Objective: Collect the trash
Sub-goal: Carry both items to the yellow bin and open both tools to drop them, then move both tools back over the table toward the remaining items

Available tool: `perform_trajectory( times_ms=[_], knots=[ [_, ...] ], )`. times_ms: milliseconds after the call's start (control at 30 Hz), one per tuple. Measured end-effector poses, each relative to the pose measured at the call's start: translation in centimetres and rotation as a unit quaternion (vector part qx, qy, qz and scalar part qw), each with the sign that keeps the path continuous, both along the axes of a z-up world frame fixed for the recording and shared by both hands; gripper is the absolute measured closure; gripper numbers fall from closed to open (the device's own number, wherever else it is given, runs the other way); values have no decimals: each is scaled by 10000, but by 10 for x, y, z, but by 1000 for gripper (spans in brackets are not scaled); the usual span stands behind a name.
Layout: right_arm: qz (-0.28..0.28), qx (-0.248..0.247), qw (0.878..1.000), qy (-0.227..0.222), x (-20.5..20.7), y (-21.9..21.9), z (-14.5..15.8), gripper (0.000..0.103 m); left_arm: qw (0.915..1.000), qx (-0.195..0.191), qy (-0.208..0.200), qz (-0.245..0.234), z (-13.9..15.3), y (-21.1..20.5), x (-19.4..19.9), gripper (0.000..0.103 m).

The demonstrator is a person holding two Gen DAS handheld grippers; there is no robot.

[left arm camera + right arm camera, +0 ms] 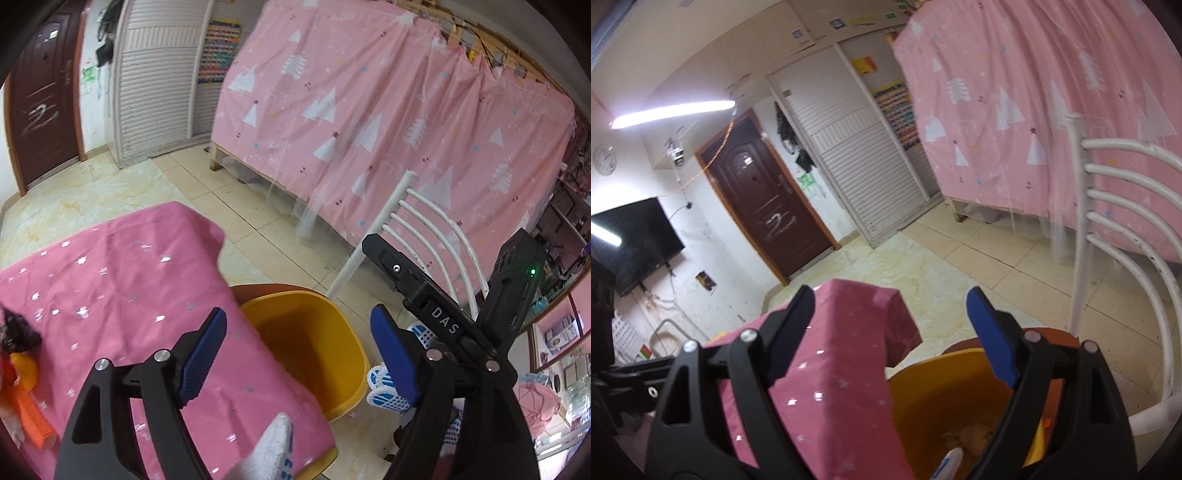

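A yellow bin (306, 343) stands on a brown seat right beside the corner of a table covered in pink star-print cloth (110, 295). My left gripper (299, 356) hovers over the bin's near rim and the cloth edge, open, with nothing between its blue pads (201, 360). My right gripper (890, 332) is also open and empty, above the same yellow bin (942, 398). Pale crumpled stuff (971, 432) lies at the bin's bottom. An orange and black object (18, 384) rests on the cloth at the far left.
A white metal chair (1108, 221) holds the bin; its back rises to the right. A gloved hand with blue dots (384, 391) and the right tool's black housing (443, 321) sit close by. Pink curtain (369, 110), tiled floor, brown door (768, 214) and a wall television (631, 240) lie beyond.
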State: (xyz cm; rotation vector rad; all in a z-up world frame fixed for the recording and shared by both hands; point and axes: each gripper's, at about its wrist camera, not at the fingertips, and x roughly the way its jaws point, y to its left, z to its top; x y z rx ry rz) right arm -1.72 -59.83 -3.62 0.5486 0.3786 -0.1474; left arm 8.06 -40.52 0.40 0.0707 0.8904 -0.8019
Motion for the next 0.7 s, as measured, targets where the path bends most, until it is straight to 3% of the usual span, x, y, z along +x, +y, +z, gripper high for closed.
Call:
perform_trajectory(
  times_ms=[267,700],
  knots=[
    [749,-313,9966,-117,18,66,16,17,9972,93,-354,646,19,75,-1,29],
    [1516,-600,9863,264,65,147,21,15,9860,-194,-460,1592,35,195,30,26]
  ],
)
